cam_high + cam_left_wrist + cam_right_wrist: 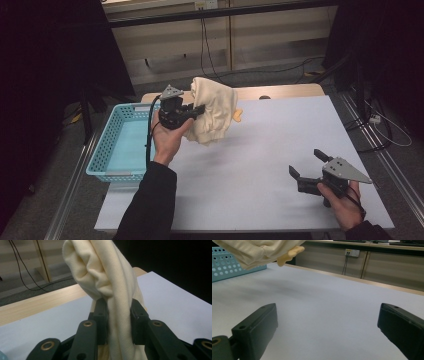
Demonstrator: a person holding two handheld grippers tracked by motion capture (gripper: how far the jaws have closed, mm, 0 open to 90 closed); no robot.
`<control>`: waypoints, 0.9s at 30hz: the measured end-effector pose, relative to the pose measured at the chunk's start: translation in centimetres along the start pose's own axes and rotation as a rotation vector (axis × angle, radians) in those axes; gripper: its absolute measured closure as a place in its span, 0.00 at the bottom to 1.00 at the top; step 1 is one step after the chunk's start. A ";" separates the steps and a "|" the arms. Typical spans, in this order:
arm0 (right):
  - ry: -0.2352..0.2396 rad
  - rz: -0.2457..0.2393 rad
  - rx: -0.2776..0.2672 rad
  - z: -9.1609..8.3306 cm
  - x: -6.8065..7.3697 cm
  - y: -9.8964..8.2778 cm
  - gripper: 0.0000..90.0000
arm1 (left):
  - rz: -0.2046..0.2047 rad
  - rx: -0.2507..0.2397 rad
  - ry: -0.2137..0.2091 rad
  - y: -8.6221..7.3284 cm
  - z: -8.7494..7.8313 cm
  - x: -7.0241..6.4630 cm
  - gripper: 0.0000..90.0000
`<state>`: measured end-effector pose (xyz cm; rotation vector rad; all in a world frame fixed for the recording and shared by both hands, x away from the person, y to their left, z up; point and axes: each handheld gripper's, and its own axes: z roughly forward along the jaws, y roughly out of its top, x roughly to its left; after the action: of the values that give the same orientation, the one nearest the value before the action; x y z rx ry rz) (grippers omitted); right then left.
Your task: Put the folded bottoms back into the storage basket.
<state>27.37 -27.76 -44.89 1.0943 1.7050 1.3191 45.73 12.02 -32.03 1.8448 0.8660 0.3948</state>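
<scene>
- The left gripper (196,111) is clamping a bunched fold of the cream cloth (216,109); its jaws are pressing on the fabric from both sides, so the cloth is hanging clear of the table (260,150)
- The cloth is being held in the air just beside the blue basket (117,145), probably so it can be dropped in
- The right gripper (306,164) is resting low near the table's front right corner, jaws standing wide apart and gripping nothing, well apart from the cloth, likely keeping out of the way
</scene>
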 end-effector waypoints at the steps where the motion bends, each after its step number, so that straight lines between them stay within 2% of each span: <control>1: 0.000 0.000 0.000 0.0 0.0 0.0 0.03 | -0.001 -0.003 0.003 0.1 -0.2 0.1 0.80; 9: 0.000 0.000 0.000 0.0 0.0 0.0 0.03 | -0.009 -0.011 0.019 0.5 -1.0 0.6 0.80; 27: -0.002 0.001 0.001 0.0 0.0 0.0 0.03 | 0.014 -0.038 0.034 1.6 -2.8 1.1 0.80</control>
<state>27.34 -27.74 -44.89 1.0966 1.7046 1.3173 45.35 14.28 -29.53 1.8147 0.8629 0.4499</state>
